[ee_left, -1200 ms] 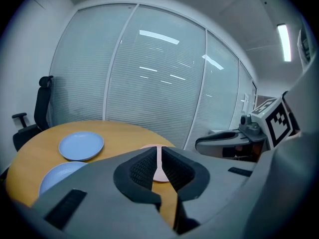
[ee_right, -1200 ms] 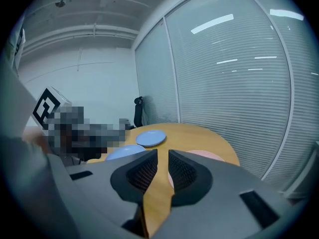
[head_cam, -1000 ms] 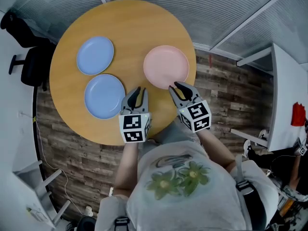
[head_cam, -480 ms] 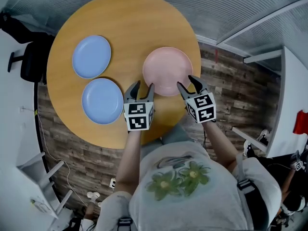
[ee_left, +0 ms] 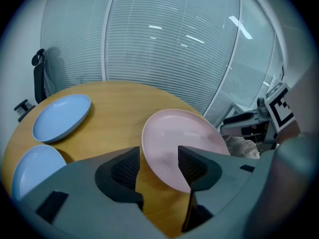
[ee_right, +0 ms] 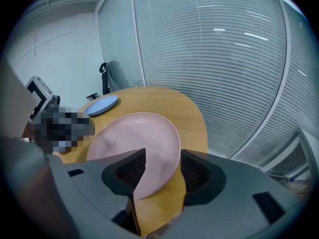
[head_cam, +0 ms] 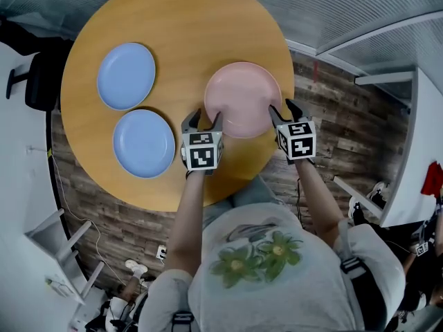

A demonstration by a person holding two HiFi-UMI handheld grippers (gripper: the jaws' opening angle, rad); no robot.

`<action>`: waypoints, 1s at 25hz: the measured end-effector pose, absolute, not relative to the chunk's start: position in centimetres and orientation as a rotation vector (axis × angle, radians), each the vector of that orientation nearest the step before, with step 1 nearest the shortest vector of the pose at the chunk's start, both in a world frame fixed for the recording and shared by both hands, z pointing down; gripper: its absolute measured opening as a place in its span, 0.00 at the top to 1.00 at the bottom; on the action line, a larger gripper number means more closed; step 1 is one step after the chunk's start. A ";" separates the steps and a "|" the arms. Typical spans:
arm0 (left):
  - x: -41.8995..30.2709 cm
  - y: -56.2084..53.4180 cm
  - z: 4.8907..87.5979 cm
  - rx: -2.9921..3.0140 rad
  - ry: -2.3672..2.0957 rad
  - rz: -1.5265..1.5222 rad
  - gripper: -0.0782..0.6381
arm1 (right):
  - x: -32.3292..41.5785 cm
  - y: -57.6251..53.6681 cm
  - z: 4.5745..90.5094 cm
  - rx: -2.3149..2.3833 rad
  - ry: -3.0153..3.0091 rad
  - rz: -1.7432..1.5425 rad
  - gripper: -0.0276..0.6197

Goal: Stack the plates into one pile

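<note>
A round wooden tabletop (head_cam: pixel 187 26) is seen from above, and three plates are laid on it singly, none stacked. The pink plate (head_cam: pixel 242 99) is set near the right edge of the tabletop, towards the side where the person stands. The far blue plate (head_cam: pixel 126 75) is placed by the left edge, and the near blue plate (head_cam: pixel 144 143) lies just beside it, closer to the person, by the near left edge. The two blue plates are kept well apart from the pink one.

The left claw (head_cam: pixel 202 120) is held at the pink plate's left rim, angled downward. Its jaws have just been opening and are spread wide. In the left gripper view the plate's rim is seen in the gap between them, with neither pad pressed on it.

The right claw (head_cam: pixel 282 109) is held at the opposite, right rim of the same plate, where the tabletop's edge is close behind. Its jaws have likewise just been opening and stand spread. In the right gripper view the rim is seen in the gap between the pads, ungripped. The pink plate is thus flanked by both claws and rests flat on the wood.

A black chair (head_cam: pixel 38 81) is seen beyond the left edge of the tabletop, over a plank floor (head_cam: pixel 325 137).
</note>
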State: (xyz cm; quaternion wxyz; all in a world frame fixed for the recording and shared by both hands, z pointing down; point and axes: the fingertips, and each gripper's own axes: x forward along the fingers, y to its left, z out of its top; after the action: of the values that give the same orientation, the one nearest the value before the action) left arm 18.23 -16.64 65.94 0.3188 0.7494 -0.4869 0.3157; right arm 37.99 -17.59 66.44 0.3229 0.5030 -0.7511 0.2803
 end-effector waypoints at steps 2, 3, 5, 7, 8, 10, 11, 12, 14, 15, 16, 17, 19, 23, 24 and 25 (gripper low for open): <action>18.1 -16.7 66.9 1.958 -1.263 0.847 0.56 | 38.4 -17.4 67.7 1.319 -1.943 0.764 0.64; 18.0 -16.8 67.4 1.955 -1.256 0.852 0.56 | 38.5 -17.3 68.4 1.318 -1.930 0.780 0.64; 17.9 -16.7 68.4 1.943 -1.240 0.860 0.56 | 38.6 -16.9 69.6 1.310 -1.909 0.816 0.64; 17.9 -16.5 69.4 1.926 -1.224 0.880 0.56 | 38.7 -16.5 70.8 1.303 -1.893 0.861 0.64; 17.9 -16.5 69.8 1.918 -1.217 0.889 0.56 | 38.7 -16.3 71.2 1.302 -1.887 0.885 0.64; 17.7 -16.6 70.5 1.908 -1.201 0.895 0.56 | 38.5 -15.9 71.8 1.308 -1.877 0.925 0.64; 17.6 -16.6 70.7 1.903 -1.192 0.895 0.56 | 38.3 -15.8 72.0 1.314 -1.872 0.939 0.64; 17.6 -16.6 71.0 1.898 -1.183 0.898 0.56 | 38.1 -15.6 72.1 1.319 -1.868 0.952 0.64; 17.5 -16.4 71.5 1.892 -1.169 0.909 0.57 | 37.8 -15.2 72.4 1.323 -1.863 0.971 0.65; 17.5 -16.4 71.7 1.896 -1.166 0.918 0.62 | 37.7 -15.0 72.5 1.326 -1.862 0.975 0.65; 17.5 -16.3 71.9 1.901 -1.165 0.929 0.69 | 37.7 -14.9 72.6 1.331 -1.860 0.971 0.69; 17.5 -16.3 72.0 1.907 -1.167 0.939 0.69 | 37.7 -14.8 72.6 1.336 -1.855 0.962 0.73; 17.5 -16.3 72.0 1.916 -1.168 0.949 0.69 | 37.9 -14.5 72.5 1.347 -1.846 0.946 0.73; 17.3 -15.7 71.6 1.927 -1.155 0.942 0.69 | 37.6 -14.2 71.3 1.390 -1.859 0.917 0.74; 17.1 -15.6 71.3 1.934 -1.159 0.936 0.69 | 37.5 -14.2 70.8 1.398 -1.864 0.904 0.74; 17.0 -15.6 70.8 1.942 -1.166 0.927 0.69 | 37.3 -14.1 70.3 1.404 -1.869 0.890 0.74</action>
State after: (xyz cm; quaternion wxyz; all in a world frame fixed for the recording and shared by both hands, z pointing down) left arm 16.97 -15.58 70.81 0.3402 0.7463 -0.4478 0.3560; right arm 37.31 -14.15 70.33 0.3148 0.5326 -0.7092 0.3379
